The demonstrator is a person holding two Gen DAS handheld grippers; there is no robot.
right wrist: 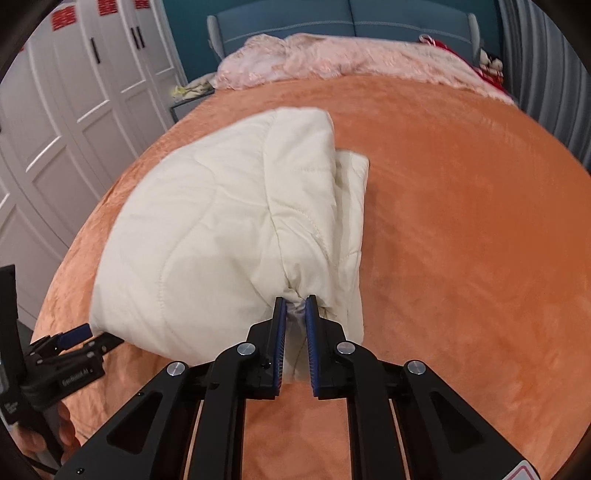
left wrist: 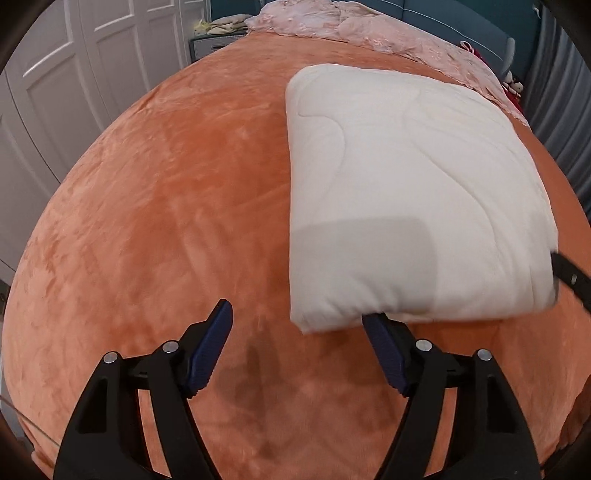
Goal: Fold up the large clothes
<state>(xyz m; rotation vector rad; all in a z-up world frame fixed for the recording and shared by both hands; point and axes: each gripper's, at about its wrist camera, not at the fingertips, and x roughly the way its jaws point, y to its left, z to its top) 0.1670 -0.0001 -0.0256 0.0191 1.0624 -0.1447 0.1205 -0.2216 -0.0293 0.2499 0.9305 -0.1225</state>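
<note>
The folded cream quilt (left wrist: 413, 192) lay on the orange bedspread (left wrist: 155, 221), well short of the pink blanket (left wrist: 354, 29) heaped at the headboard end. The left gripper (left wrist: 299, 314) angled steeply down at the quilt's near left corner, its fingers spread wide; one blue pad (left wrist: 380, 343) touched the quilt's edge, the other stood clear on the spread. The right gripper (right wrist: 295, 306) tilted down at the near right corner, its fingers pinching a bunched fold of the quilt.
</note>
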